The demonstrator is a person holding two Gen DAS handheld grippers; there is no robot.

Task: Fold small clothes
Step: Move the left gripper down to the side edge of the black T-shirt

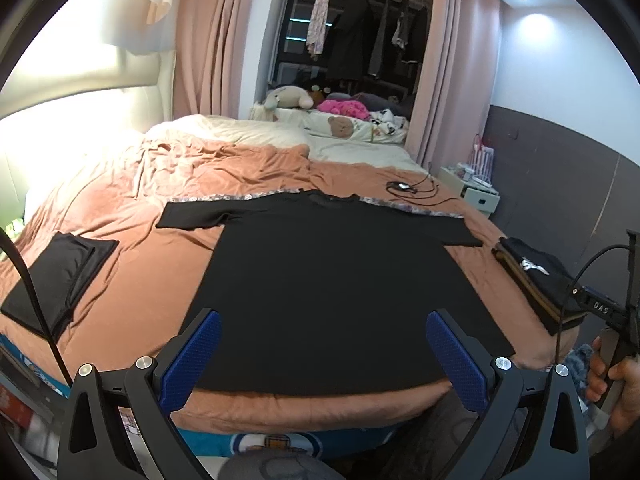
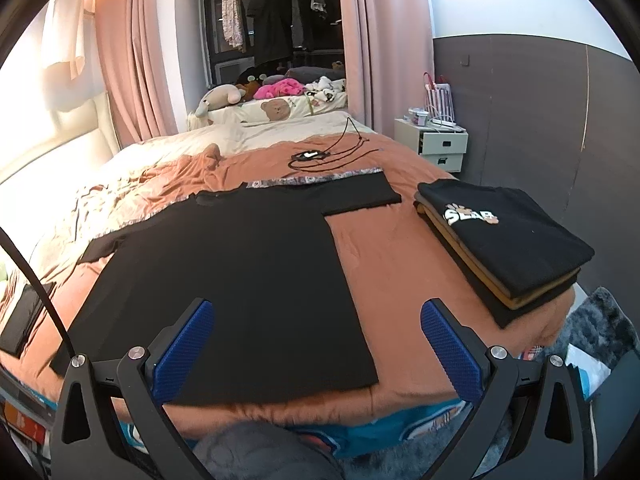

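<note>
A black T-shirt (image 1: 332,280) lies spread flat on the brown bedcover, sleeves out, hem toward me; it also shows in the right wrist view (image 2: 240,280). My left gripper (image 1: 324,344) is open and empty, held above the hem at the bed's near edge. My right gripper (image 2: 316,336) is open and empty, above the shirt's right hem corner. A stack of folded clothes (image 2: 504,240), a black printed shirt on top, sits at the bed's right edge, also in the left wrist view (image 1: 536,280).
A folded black garment (image 1: 56,280) lies at the bed's left. A black device with cables (image 2: 312,156) lies beyond the shirt. Pillows and plush toys (image 1: 288,98) are at the far end. A white nightstand (image 2: 440,148) stands right of the bed.
</note>
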